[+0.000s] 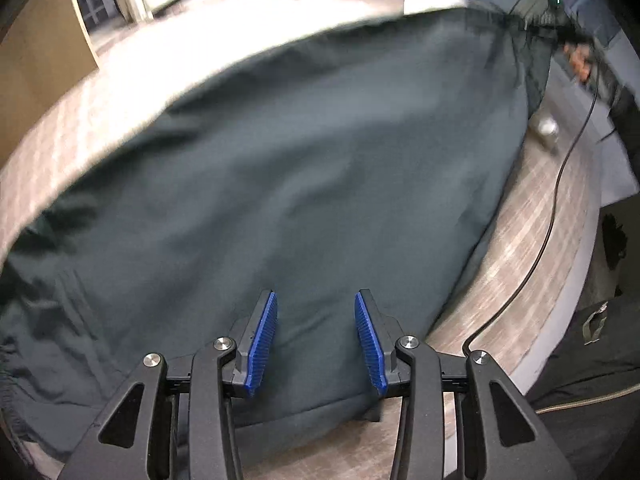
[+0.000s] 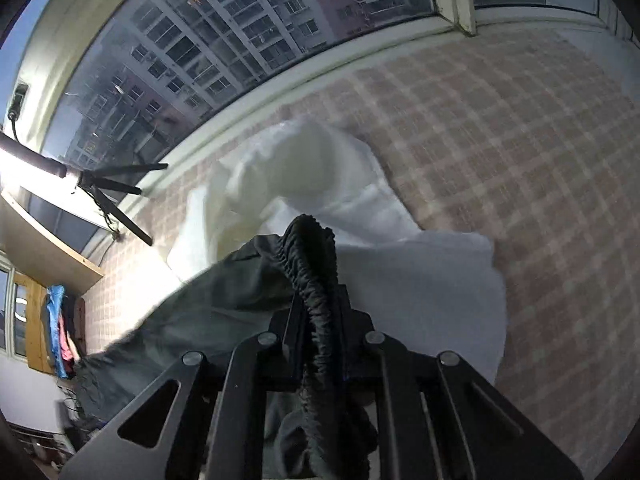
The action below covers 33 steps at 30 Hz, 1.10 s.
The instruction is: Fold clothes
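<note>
Across the wood-grain table (image 1: 532, 240) we see the dark green garment (image 1: 288, 168) spread wide, its cloth smooth and matte with soft ripples, one hemmed edge lying just below our left gripper (image 1: 316, 336). That gripper stands spread, its ribbed blue pads (image 1: 262, 340) apart with the cloth passing between them but not pinched. A thin black cable (image 1: 560, 184) curves over the bare table to the right, and a small blurred metallic object (image 1: 545, 128) sits near the garment's far edge.

From the right wrist we see what the left view hides: our right gripper (image 2: 316, 320) is pressed together on the garment's gathered elastic waistband (image 2: 310, 256), a puckered black band that arches up over the fingers. The rest of the cloth trails down to the left. Beyond it lie crumpled white fabric (image 2: 304, 176) and a flat grey-white cloth (image 2: 432, 288) on a checked pink surface (image 2: 500, 128). Only this view shows the large window (image 2: 208, 36) with apartment blocks, and a tripod (image 2: 108, 192) beside it.
</note>
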Each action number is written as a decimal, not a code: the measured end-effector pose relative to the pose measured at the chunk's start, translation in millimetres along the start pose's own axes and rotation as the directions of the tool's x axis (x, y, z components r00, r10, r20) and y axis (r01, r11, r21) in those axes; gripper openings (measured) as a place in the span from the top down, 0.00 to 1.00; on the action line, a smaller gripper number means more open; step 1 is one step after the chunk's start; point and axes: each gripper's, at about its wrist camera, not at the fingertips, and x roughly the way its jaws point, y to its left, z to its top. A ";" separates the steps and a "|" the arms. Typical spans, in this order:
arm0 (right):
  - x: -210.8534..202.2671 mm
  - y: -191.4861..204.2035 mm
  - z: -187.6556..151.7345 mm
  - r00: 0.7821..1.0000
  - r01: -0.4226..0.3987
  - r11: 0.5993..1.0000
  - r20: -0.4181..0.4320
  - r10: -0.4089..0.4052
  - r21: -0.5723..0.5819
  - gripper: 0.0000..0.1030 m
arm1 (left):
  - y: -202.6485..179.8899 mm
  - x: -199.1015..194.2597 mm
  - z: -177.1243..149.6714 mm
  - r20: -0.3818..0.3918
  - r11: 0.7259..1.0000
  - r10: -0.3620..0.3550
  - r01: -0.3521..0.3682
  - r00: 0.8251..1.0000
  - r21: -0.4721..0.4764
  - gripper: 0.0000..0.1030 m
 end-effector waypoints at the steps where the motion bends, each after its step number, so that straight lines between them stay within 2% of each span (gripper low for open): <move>1: -10.1 8.9 1.1 1.000 -0.021 1.000 0.009 0.021 0.002 0.89 | -2.9 2.9 -1.6 0.003 1.000 0.007 -0.007 1.000 0.009 0.63; 4: -40.1 37.3 1.4 0.997 -0.066 0.998 0.031 0.066 -0.002 0.89 | -8.1 -8.8 -7.6 0.050 1.000 0.007 -0.008 0.999 0.016 0.63; 8: -71.7 86.8 -23.2 0.995 -0.092 0.995 0.038 0.093 -0.042 0.89 | 2.5 -42.3 -31.5 0.124 1.000 0.017 -0.017 0.992 -0.002 0.62; 10: -78.4 116.7 -41.2 0.994 -0.102 0.992 0.030 0.105 -0.078 0.89 | 3.0 -48.7 -45.3 0.148 0.999 0.041 -0.040 0.988 -0.014 0.61; 12: -84.7 148.0 -59.0 0.993 -0.116 0.986 0.020 0.119 -0.118 0.89 | 21.6 -63.1 -60.2 0.159 0.996 0.090 -0.088 0.983 -0.024 0.61; 15: -92.1 199.0 -89.5 0.988 -0.150 0.972 0.009 0.155 -0.181 0.89 | 94.1 -107.1 -92.5 0.171 0.985 0.167 -0.157 0.971 -0.070 0.59; 17: -93.4 232.3 -107.6 0.983 -0.179 0.961 0.008 0.185 -0.210 0.89 | 134.1 -116.9 -112.2 0.151 0.982 0.177 -0.164 0.973 -0.095 0.55; 19: -91.1 275.2 -130.0 0.976 -0.211 0.950 0.007 0.218 -0.230 0.89 | 169.7 -115.5 -131.8 0.115 0.981 0.174 -0.162 0.978 -0.109 0.55; 21: -86.7 313.3 -151.8 0.972 -0.226 0.943 0.005 0.235 -0.244 0.89 | 190.0 -103.1 -146.5 0.061 0.985 0.146 -0.139 0.987 -0.101 0.62; 22: -83.1 332.4 -163.0 0.971 -0.230 0.940 0.003 0.239 -0.251 0.89 | 195.6 -105.6 -152.8 0.071 0.988 0.128 -0.121 0.989 -0.096 0.63; 26: -55.4 420.8 -216.8 0.972 -0.231 0.926 -0.023 0.235 -0.297 0.89 | 210.5 -153.0 -177.8 0.197 0.995 0.083 -0.072 0.977 -0.064 0.62; 28: -27.7 463.3 -248.6 0.972 -0.232 0.919 -0.047 0.230 -0.318 0.89 | 220.0 -175.4 -193.1 0.236 0.996 0.090 -0.086 0.968 -0.027 0.61; 33: 57.2 561.8 -334.8 0.971 -0.235 0.894 -0.135 0.197 -0.382 0.89 | 254.5 -203.4 -222.2 0.265 0.996 0.083 -0.085 0.961 -0.004 0.61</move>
